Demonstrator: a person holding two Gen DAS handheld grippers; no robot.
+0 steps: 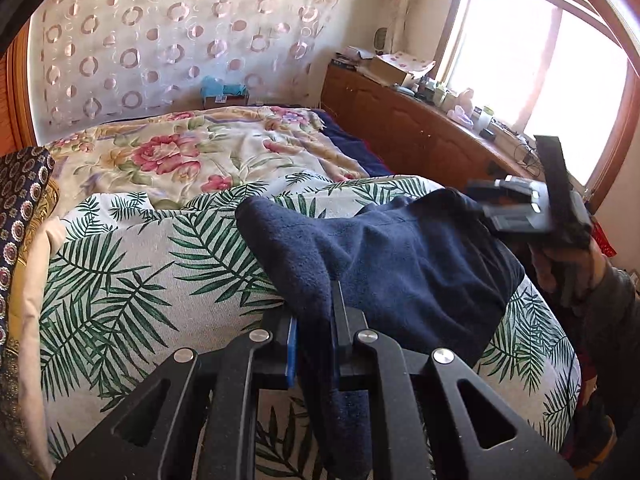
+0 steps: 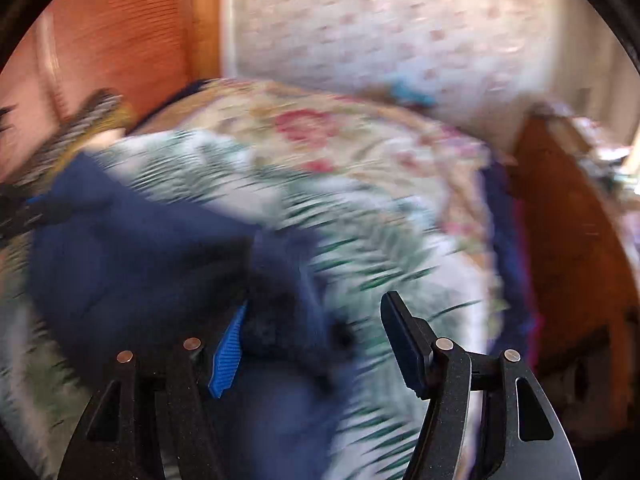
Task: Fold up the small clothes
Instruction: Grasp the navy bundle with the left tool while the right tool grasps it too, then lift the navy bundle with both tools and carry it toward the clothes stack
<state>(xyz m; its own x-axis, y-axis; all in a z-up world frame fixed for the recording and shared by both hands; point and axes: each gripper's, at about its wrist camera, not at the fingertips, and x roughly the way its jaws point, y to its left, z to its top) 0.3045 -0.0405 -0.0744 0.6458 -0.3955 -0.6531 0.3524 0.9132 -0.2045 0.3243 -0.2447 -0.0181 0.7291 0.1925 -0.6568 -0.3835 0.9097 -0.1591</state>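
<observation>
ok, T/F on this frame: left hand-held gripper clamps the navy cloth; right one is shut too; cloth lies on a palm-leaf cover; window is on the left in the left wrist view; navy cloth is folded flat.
1. Left hand-held gripper is shut on the navy cloth: true.
2. Right hand-held gripper is shut: false, its jaws stand apart.
3. Cloth lies on the palm-leaf cover: true.
4. Window on the left: false, it is on the right.
5. Cloth folded flat: false, it is bunched.

A big bed [image 1: 120, 280] holds everything. A white cover with green palm leaves [image 1: 132, 264] lies on top, right under the left gripper [image 1: 314, 336]. A dark blue fuzzy cloth [image 1: 400, 256] rests on it, just ahead of that gripper. Farther ahead lies a flowery blanket [image 1: 192, 152]. A dark patterned cloth [image 1: 20, 200] sits off to its left.
</observation>
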